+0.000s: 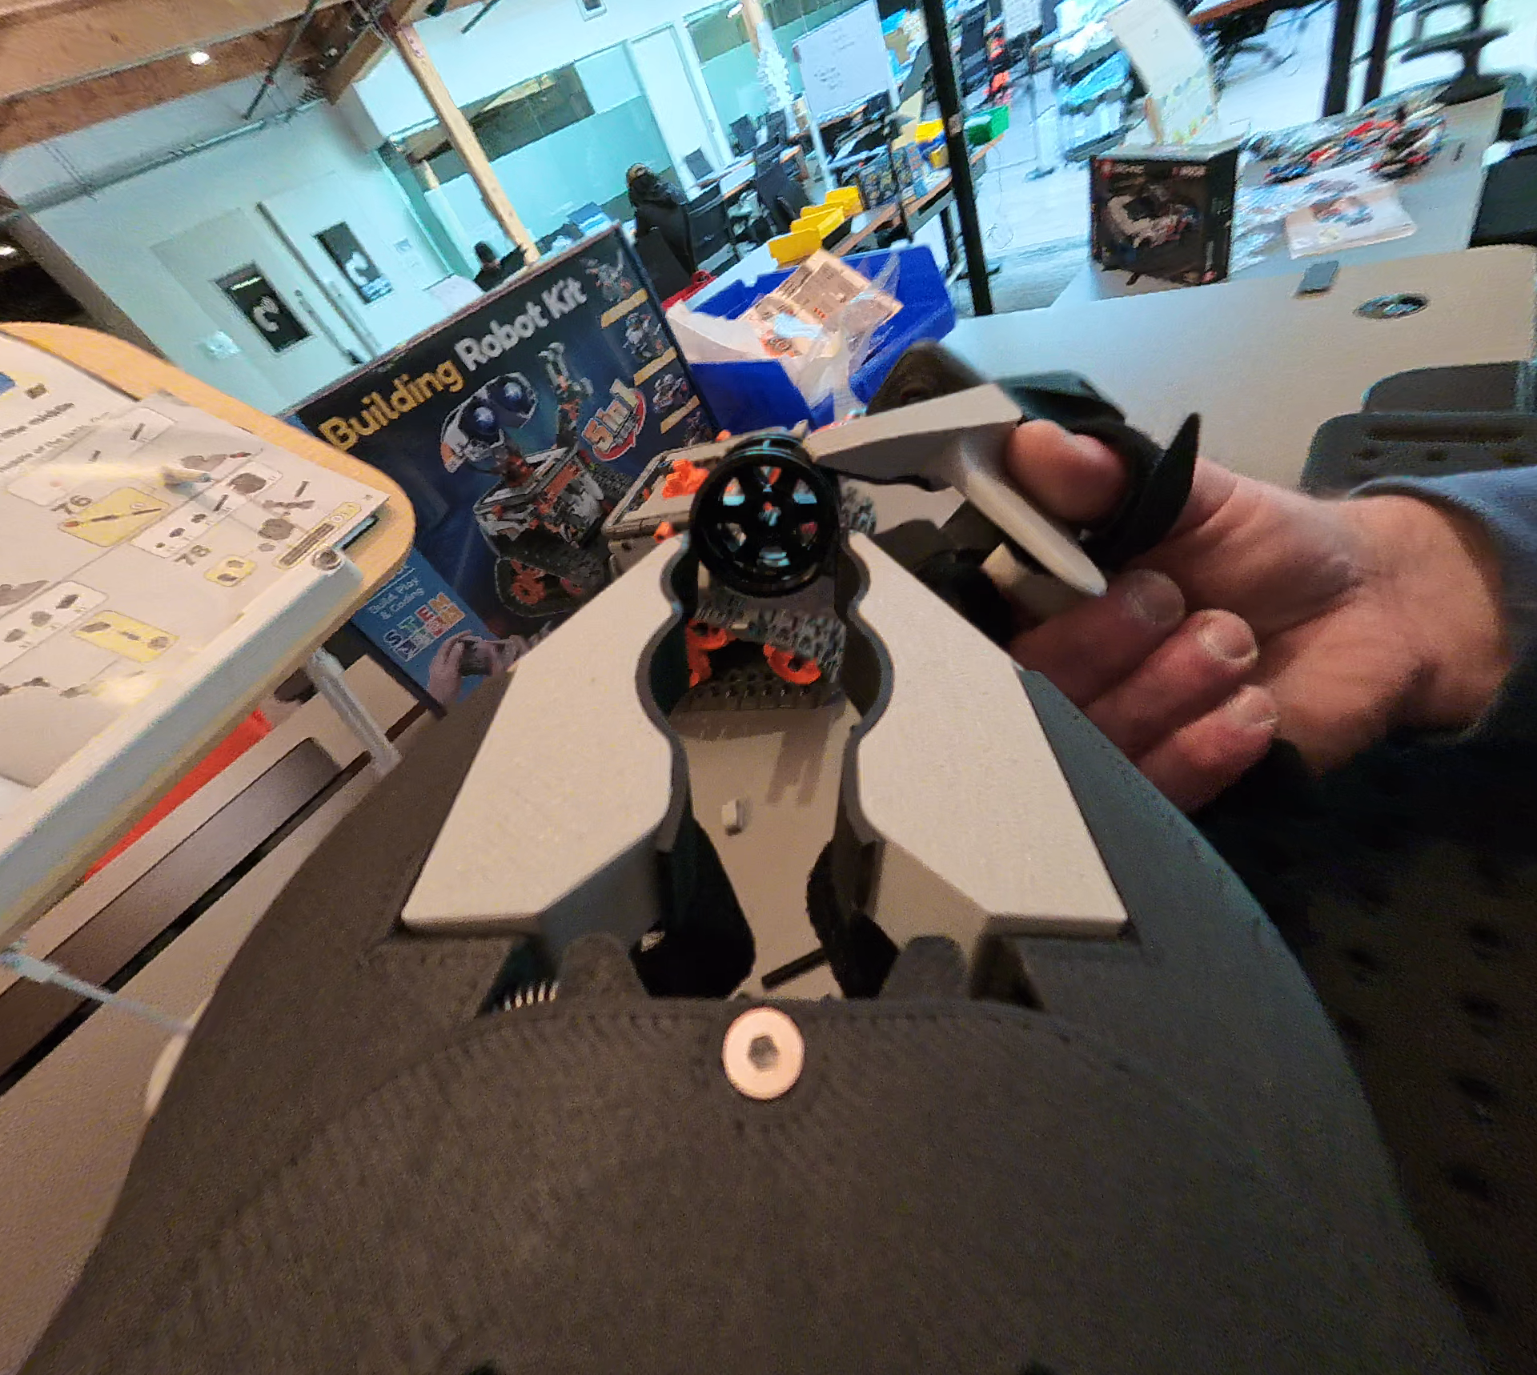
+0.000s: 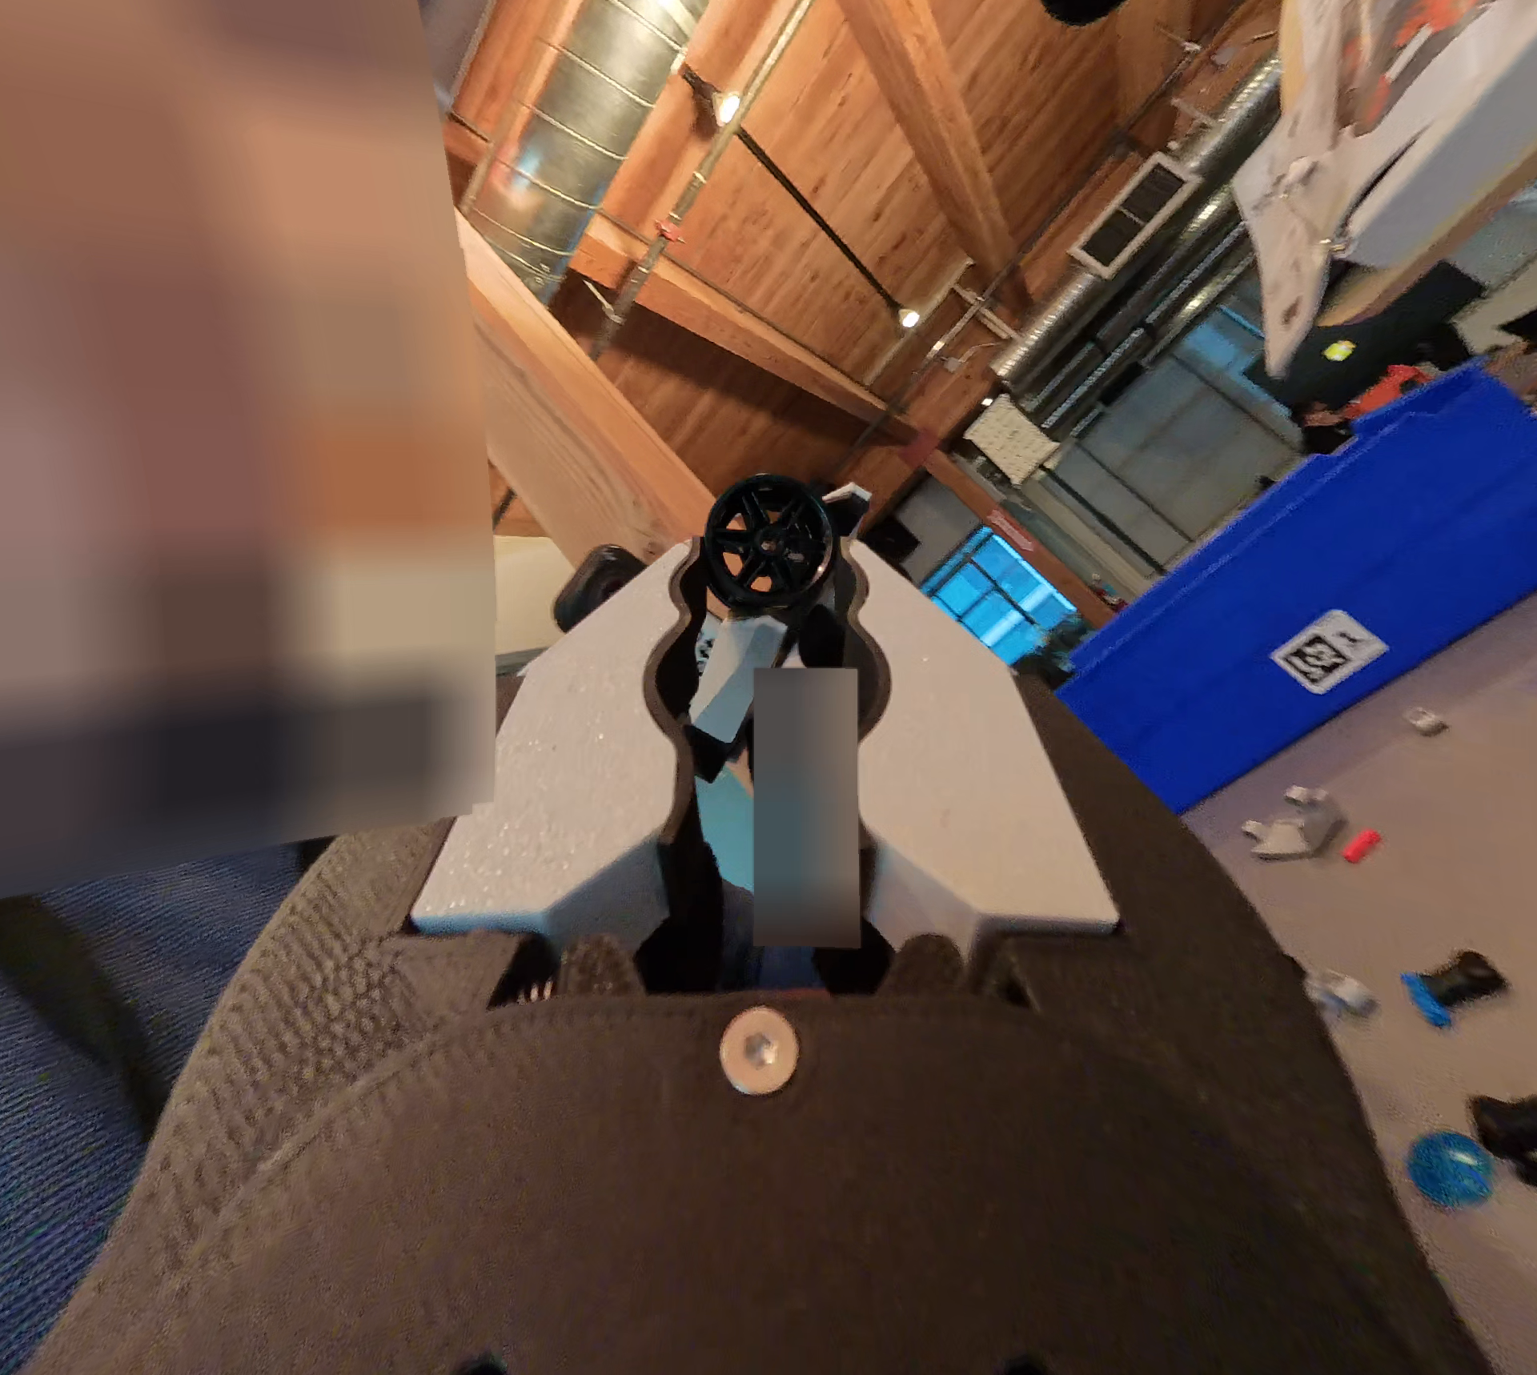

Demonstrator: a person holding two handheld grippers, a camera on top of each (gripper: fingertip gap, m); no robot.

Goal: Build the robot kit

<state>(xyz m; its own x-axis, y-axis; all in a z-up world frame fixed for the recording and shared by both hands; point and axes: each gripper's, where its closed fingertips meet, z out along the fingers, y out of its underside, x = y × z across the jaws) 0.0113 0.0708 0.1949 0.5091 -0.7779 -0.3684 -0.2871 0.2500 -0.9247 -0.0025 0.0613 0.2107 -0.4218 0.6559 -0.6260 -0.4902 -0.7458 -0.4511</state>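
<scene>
Here the left claw [image 1: 765,587] is closed on a small model of grey and orange bricks [image 1: 765,637], and a black spoked wheel [image 1: 763,530] sits at its top. The right claw [image 2: 769,570], closed, pinches this same wheel [image 2: 769,547] at its tips. A person's hand [image 1: 1231,612] holds the right claw. Behind, a dark kit box [image 1: 532,454] and a blue bin [image 1: 832,337] stand on the counter [image 1: 1247,354].

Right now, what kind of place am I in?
Probably a shared workshop or maker space for toy building kits: a robot kit box stands on the table, a blue parts bin sits nearby, and rows of desks stretch beyond.
</scene>
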